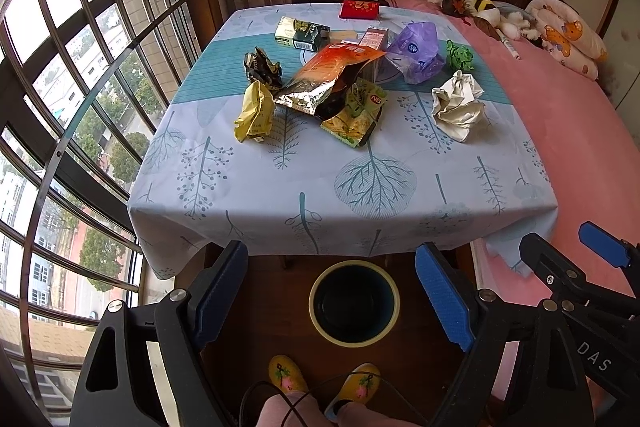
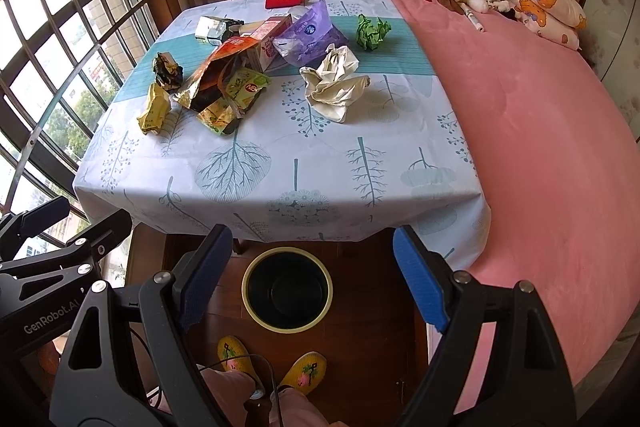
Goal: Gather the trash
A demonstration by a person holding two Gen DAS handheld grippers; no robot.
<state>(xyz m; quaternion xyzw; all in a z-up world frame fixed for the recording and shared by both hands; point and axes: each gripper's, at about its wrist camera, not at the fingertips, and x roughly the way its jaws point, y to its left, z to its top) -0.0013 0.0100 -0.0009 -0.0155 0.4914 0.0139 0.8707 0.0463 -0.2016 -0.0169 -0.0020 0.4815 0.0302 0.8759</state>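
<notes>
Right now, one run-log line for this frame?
stage: pre-grasp | left tool: open, empty | right tool: open, empty | bin: floor, looks empty | trash: all on table

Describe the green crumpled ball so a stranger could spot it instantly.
Start at the table with the tree-print cloth beside the pink bed. On its teal stripe, nearest the bed, sits the green paper ball. It is the only bright green wad, apart from the larger white crumpled paper.

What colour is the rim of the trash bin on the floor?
Pale yellow rim on the trash bin, dark inside; clearest in the right wrist view.
</notes>
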